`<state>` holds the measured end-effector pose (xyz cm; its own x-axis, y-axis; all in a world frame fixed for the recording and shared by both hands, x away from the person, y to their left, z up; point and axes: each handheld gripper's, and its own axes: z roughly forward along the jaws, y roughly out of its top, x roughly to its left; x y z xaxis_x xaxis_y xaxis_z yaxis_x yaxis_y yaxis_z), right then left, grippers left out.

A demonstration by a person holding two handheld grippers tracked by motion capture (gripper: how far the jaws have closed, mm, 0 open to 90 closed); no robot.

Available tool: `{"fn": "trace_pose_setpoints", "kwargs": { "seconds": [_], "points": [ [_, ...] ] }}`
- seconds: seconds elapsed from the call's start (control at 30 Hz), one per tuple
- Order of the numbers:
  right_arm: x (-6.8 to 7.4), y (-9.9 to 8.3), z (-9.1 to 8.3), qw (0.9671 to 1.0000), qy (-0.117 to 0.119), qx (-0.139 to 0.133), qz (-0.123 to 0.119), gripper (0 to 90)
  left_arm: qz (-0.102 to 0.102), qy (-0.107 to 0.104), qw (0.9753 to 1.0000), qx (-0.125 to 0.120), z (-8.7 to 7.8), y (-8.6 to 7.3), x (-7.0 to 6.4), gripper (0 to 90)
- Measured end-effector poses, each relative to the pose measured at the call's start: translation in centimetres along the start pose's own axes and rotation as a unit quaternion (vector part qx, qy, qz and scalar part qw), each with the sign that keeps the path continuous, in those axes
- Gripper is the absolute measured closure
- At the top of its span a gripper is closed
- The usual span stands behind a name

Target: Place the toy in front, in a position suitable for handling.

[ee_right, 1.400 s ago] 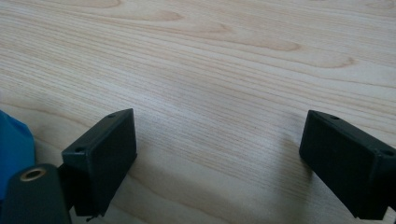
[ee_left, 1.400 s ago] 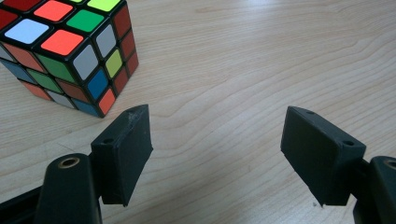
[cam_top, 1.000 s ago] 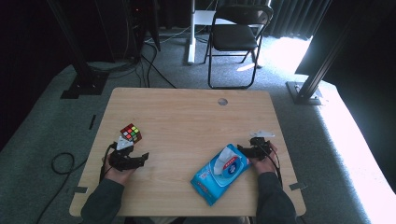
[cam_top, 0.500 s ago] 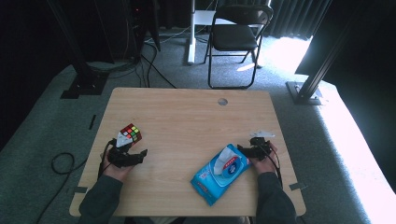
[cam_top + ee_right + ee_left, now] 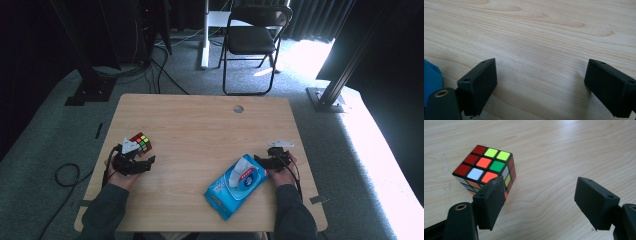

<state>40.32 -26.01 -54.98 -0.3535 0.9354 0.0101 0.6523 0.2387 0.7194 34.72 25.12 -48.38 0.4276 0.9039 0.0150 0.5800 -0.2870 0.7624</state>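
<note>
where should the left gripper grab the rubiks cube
Probably across two opposite flat side faces of the Rubik's cube, with the left gripper coming in low from the person's side. The cube sits flat on the table, off toward one jaw, so shift sideways first; the open jaws look wide enough.

Both grippers, left gripper [image 5: 145,162] and right gripper [image 5: 259,161], are black with blocky rectangular pads [image 5: 489,202] showing small screw holes; grey three-cornered plates on top; black cables trailing; dark green-grey sleeves [image 5: 102,210]
</note>
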Motion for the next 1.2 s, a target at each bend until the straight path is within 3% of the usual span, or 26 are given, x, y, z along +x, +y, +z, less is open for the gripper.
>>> {"fn": "trace_pose_setpoints", "kwargs": {
  "seconds": [0.73, 1.2],
  "points": [
    [0.0, 0.0, 0.0, 1.0, 0.0, 0.0, 0.0, 10.6, 0.003, 0.016, 0.9998, -0.011, -0.1, 1.5, 1.5, 24.5],
    [0.0, 0.0, 0.0, 1.0, 0.0, 0.0, 0.0, 10.6, 0.003, 0.031, 0.9995, -0.005, 0.5, 2.1, 2.8, 24.0]
  ]
}}
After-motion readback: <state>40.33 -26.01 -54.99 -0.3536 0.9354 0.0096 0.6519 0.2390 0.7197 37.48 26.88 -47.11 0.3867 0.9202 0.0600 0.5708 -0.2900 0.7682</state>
